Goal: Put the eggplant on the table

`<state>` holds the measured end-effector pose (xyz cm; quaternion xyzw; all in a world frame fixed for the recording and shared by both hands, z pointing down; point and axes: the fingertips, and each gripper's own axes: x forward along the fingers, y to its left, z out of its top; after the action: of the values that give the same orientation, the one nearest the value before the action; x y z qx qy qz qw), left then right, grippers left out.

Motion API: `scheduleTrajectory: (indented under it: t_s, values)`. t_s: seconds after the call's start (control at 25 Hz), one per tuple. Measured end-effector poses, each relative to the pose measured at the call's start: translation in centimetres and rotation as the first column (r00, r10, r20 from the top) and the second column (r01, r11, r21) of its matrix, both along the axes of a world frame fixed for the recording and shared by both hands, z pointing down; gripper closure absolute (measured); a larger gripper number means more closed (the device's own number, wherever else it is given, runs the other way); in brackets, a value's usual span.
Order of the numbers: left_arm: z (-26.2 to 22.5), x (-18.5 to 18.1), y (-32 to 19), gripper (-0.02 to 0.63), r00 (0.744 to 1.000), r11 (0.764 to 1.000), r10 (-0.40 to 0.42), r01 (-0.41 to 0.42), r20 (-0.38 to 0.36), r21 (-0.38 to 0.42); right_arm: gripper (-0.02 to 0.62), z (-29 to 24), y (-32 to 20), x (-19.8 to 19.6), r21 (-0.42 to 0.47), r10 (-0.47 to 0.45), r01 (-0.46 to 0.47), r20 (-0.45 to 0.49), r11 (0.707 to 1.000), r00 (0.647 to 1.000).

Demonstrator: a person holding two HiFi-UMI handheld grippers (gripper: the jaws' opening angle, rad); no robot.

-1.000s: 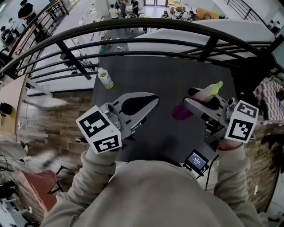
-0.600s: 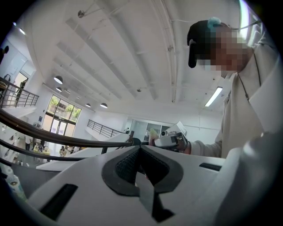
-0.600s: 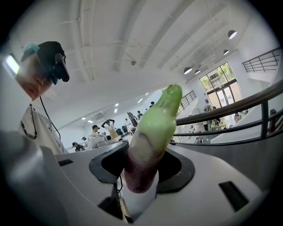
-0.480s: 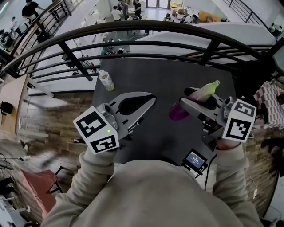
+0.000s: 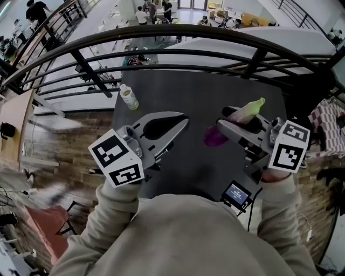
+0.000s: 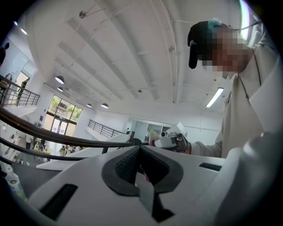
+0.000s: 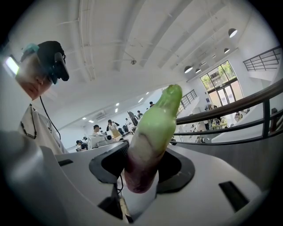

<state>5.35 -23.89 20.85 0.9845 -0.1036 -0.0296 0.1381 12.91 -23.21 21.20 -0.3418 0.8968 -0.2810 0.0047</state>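
The right gripper (image 5: 226,119) was clamped across the eggplant (image 5: 249,110) over the dark table (image 5: 188,91), purple end toward 8 o'clock, green tip toward 2. The left gripper (image 5: 183,121), jaws together and empty, sat at the eggplant's 9 o'clock.

A curved black railing (image 5: 161,32) was seen above a bright hall (image 5: 161,11), where a white ceiling (image 6: 132,53) was lit by round lamps (image 6: 105,105) and tall windows (image 6: 62,115).
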Motion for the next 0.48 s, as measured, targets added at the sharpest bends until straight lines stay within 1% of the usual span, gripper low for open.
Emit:
scheduleTrajectory:
  t_s: [0.48]
  values:
    - [1.9, 0.0, -0.1, 0.6, 1.0, 0.998, -0.007, 0.007, 0.004, -0.059, 0.399, 2.0, -0.1, 0.1, -0.053, -0.002, 0.002, 0.003, 0.999, 1.0]
